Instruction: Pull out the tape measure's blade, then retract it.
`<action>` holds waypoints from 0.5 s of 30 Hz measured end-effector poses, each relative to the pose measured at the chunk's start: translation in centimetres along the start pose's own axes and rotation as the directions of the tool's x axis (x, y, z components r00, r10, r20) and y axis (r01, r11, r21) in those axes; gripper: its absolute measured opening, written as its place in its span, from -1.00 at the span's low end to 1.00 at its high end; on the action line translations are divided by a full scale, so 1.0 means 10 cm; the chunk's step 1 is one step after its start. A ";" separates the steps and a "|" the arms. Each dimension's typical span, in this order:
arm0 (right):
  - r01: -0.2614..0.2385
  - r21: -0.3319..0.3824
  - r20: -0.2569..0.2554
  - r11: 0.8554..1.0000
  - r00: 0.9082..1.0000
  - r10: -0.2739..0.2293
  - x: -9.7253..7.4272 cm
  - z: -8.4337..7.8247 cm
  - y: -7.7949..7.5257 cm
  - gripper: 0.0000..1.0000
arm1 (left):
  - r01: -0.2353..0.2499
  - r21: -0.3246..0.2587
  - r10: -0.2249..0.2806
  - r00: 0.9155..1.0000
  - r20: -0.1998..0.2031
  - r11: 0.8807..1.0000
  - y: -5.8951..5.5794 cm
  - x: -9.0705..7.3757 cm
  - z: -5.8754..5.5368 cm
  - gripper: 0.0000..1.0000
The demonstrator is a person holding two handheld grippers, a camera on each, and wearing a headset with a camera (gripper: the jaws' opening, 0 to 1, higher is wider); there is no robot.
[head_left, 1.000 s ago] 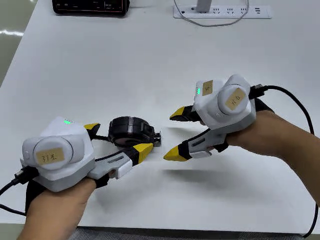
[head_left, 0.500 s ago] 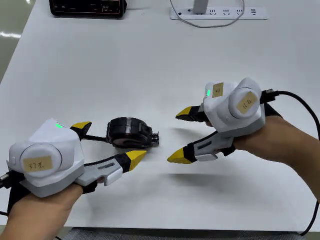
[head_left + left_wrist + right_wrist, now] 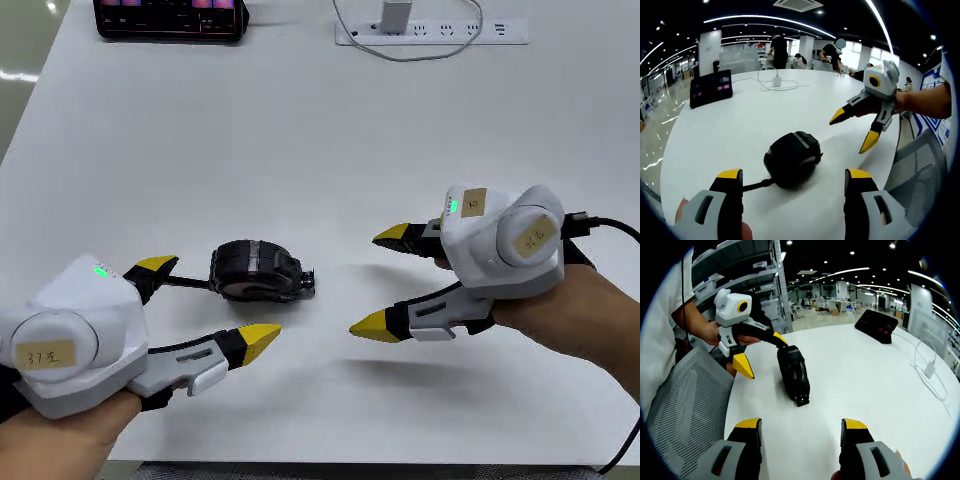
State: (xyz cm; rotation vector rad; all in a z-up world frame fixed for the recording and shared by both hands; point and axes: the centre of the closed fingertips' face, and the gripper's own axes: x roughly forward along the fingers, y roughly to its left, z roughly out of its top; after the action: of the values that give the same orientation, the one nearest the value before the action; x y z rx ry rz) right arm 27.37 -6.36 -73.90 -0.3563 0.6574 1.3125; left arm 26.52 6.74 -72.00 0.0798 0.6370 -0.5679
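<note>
Flanking the tape measure [image 3: 255, 271], left gripper [image 3: 212, 298] and right gripper [image 3: 374, 282] spread fingers wide, empty.

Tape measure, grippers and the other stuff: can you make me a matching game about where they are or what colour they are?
Things:
1. tape measure
2. power strip
3. left gripper
4. right gripper

Descriptions:
A. white, at the far edge of the table
B. open, on the person's left side
C. black, lying between the two grippers
D. open, on the person's right side

Pairs: 1-C, 2-A, 3-B, 4-D
</note>
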 end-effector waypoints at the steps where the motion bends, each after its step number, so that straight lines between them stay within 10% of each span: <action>1: 0.003 0.006 0.004 1.000 1.000 -0.003 -0.02 -0.01 0.00 0.26 | 0.005 0.005 -0.005 1.000 -0.001 1.000 -0.01 0.00 -0.01 0.62; 15: 0.090 0.058 0.069 0.994 0.993 -0.093 -0.27 -0.13 0.01 0.38 | 0.044 0.047 -0.044 0.999 0.003 0.998 0.01 -0.10 -0.03 0.63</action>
State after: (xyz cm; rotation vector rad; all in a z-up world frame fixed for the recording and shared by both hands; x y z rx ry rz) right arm 26.71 -9.20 -73.14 -0.2906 0.6088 1.2121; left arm 25.68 7.38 -71.67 0.1094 0.6232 -0.6259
